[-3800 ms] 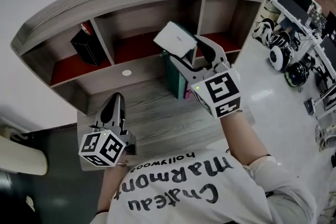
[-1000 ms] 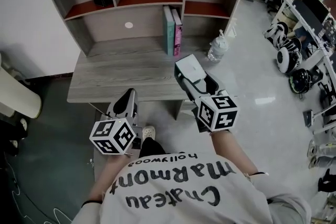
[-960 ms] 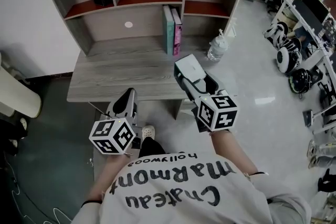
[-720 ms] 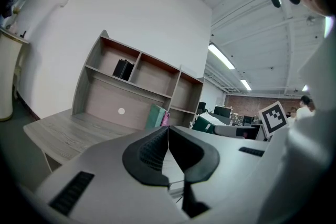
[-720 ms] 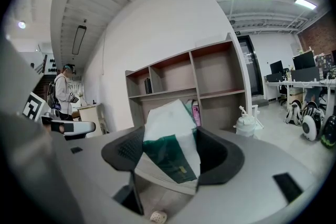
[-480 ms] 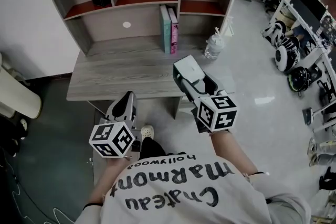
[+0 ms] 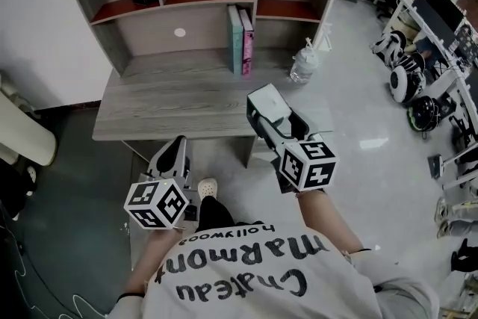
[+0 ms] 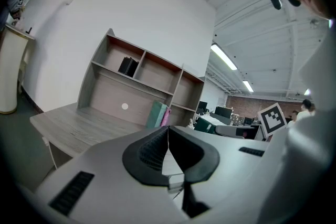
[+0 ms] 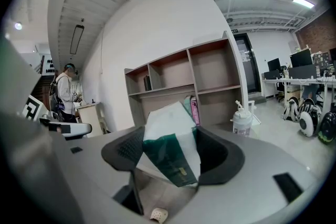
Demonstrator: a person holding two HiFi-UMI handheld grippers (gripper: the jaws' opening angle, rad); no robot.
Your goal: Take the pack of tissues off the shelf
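Person: white shirt (image 7: 254,276) with dark lettering, dark trousers (image 7: 214,211), pale perforated shoe (image 7: 207,187); left gripper (image 7: 178,148) and right gripper (image 7: 261,107) with grey-white shells, black ribbed pads inside the jaws, black-and-white marker cube behind them.

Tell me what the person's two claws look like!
Both the left claw and right claw are grey with black ribbed pads. The left cube and right cube are white with black square markers. The person wears a white T-shirt with dark lettering.

The person's shirt (image 7: 246,276) reads "Chateau Marmont hollywood".
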